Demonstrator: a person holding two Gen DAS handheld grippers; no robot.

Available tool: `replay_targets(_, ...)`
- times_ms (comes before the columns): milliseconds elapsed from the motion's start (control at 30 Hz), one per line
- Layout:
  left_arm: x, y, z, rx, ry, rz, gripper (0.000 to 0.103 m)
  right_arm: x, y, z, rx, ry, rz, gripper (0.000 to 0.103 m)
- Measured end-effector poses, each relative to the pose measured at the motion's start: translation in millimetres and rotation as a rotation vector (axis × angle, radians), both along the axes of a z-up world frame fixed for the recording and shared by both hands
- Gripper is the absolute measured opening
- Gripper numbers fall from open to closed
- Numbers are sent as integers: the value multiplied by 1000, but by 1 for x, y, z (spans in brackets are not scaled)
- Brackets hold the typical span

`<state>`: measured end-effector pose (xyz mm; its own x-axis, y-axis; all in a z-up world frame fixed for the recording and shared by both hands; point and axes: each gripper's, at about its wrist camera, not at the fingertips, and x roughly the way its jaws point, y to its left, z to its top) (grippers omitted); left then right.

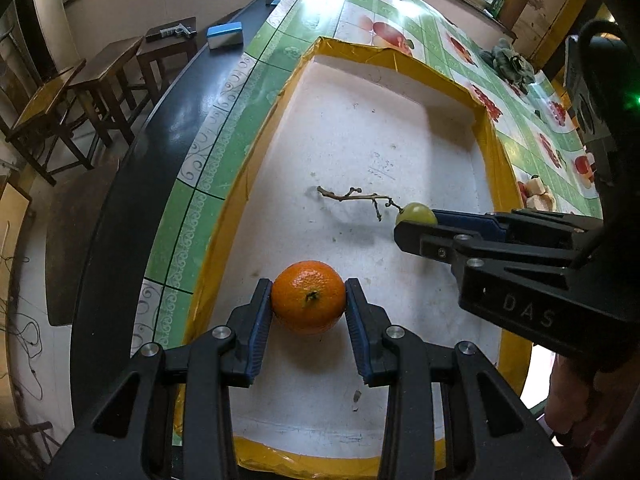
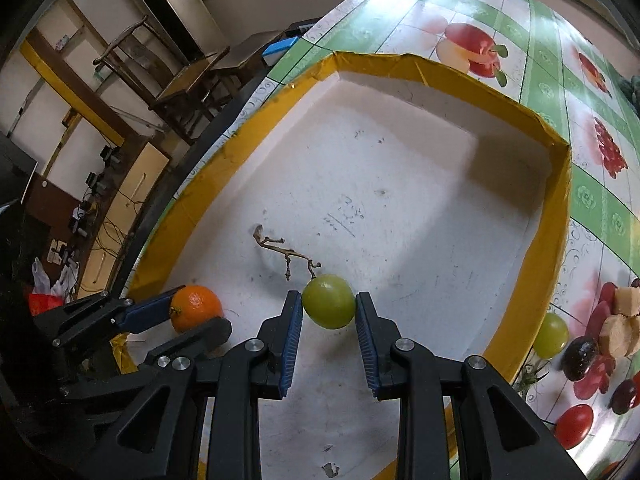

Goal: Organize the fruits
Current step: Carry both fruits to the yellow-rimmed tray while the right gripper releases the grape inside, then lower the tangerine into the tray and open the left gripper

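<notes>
From the left wrist camera, the left gripper [image 1: 308, 300] is clenched on a mandarin [image 1: 309, 297], its blue pads [image 1: 261, 316] pressing the fruit's two flanks while the stem end faces the lens; the fruit sits low over the white floor of the yellow-rimmed tray [image 1: 256, 160], near its left wall, though whether it rests on the floor or hangs just above it I cannot tell from this angle. A mandarin is light and roughly round, with a loose, slightly waxy peel over soft flesh, so it probably takes a moderate squeeze across its widest girth, as here, and would bruise or slip out under a hard pinch near the top. In the same view the right gripper [image 1: 416, 222] comes in from the right side, grasping a green grape [image 1: 416, 213] with a bare, dry stem [image 1: 352, 197] trailing away from it. From the right wrist camera, the right gripper [image 2: 329, 312] holds that grape [image 2: 329, 306] between its pads at mid-height, over the tray [image 2: 560, 216] floor near its middle; the twig [image 2: 280, 250] still joins the grape at its top. A grape is very light, smooth-skinned and easily burst, so I judge that only a gentle grip across its middle is safe, and the brittle stem is no place to take hold. The left gripper [image 2: 192, 320] with its mandarin [image 2: 196, 306] shows at the lower left. Outside the tray, on the patterned tablecloth [image 2: 580, 120], another green grape [image 2: 551, 334] and dark fruits lie waiting.
</notes>
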<state>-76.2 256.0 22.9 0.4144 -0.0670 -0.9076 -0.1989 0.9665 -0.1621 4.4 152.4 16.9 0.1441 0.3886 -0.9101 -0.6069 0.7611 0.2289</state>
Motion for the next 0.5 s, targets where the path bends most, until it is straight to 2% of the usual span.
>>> replay_targets(400, -1, -1, 2, 27, -3, 9, 34, -2, -6, 6, -10, -29, -21, 35)
replay_targets(500, -2, -2, 2, 10, 1, 12, 37, -4, -11, 14, 3, -45, -29, 42)
